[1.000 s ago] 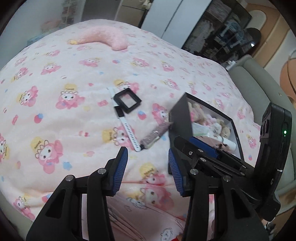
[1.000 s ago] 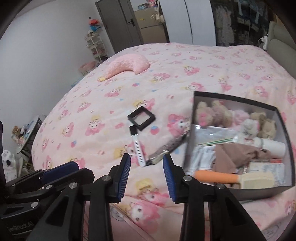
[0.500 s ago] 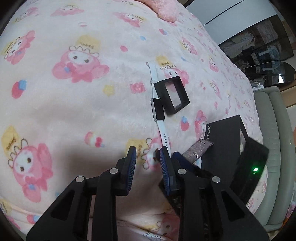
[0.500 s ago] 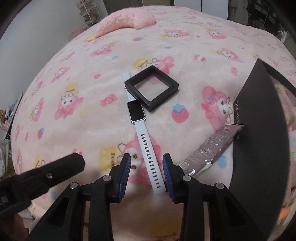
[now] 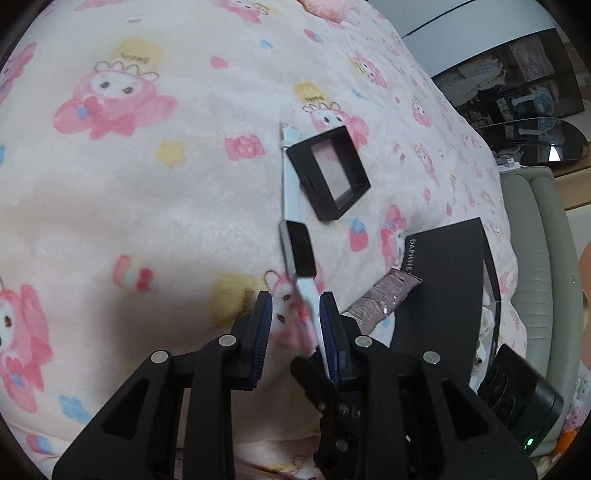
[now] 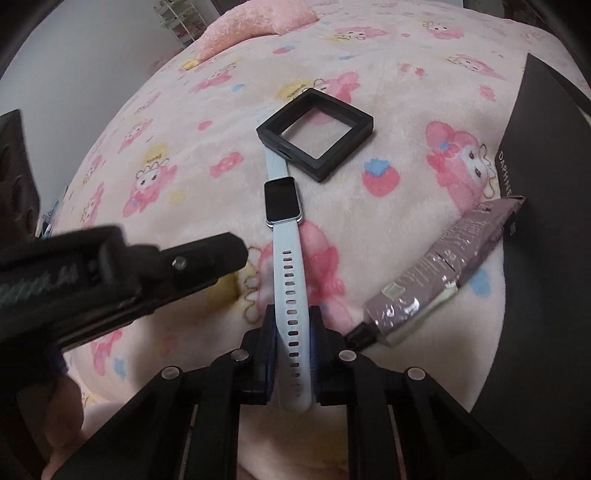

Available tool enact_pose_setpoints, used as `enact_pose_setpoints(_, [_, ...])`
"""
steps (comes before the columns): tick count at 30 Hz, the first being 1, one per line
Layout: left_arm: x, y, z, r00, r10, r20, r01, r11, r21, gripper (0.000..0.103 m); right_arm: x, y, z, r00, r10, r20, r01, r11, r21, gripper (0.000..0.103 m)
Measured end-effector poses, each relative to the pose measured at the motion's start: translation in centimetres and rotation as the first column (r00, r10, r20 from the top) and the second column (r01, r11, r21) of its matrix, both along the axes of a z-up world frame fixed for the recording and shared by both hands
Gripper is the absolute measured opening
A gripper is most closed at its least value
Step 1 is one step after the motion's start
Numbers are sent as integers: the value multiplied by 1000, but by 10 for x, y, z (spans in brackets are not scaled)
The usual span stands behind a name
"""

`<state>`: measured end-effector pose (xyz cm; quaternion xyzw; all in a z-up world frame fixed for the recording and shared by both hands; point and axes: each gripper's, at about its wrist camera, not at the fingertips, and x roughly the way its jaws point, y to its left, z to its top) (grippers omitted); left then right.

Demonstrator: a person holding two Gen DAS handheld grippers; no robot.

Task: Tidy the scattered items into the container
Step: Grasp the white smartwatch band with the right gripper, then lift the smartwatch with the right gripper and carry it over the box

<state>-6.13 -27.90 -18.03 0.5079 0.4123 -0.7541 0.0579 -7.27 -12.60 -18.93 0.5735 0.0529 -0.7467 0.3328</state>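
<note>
A smartwatch (image 6: 282, 201) with a pale blue strap lies on the pink blanket; it also shows in the left wrist view (image 5: 300, 249). My right gripper (image 6: 291, 334) is shut on the watch strap, pads on both strap edges. My left gripper (image 5: 295, 325) is open, its jaws over the blanket just left of the strap; its finger (image 6: 199, 264) shows in the right wrist view. A black square frame (image 6: 316, 131) lies on the strap's far end. A mauve sachet (image 6: 443, 273) leans against the black box (image 6: 543, 206), also seen in the left wrist view (image 5: 448, 291).
The pink cartoon-print blanket (image 5: 147, 203) covers the bed. A pink plush cushion (image 6: 251, 27) lies at the far side. A grey-green upholstered seat (image 5: 535, 288) stands beyond the box. The box interior is mostly hidden.
Both grippers have moved down and closer to the watch. My right gripper has closed on the strap's near end. My left gripper has come alongside the strap.
</note>
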Motion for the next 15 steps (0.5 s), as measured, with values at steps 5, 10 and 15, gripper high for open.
enact_pose_setpoints(5, [0,22,0,997,-46,59,49,997,-53,25,23,34,14,1000,8,-12,-8,1000,4,12])
enact_pose_setpoints(10, [8,58,-13,987,-118,107,119,993,-2,25,40,72,17,1000,7,-2,-7,999,33,12])
enact_pose_setpoints(15, [15,72,-6,989,-109,98,114,992,-51,25,52,119,24,1000,18,-10,-17,997,71,12])
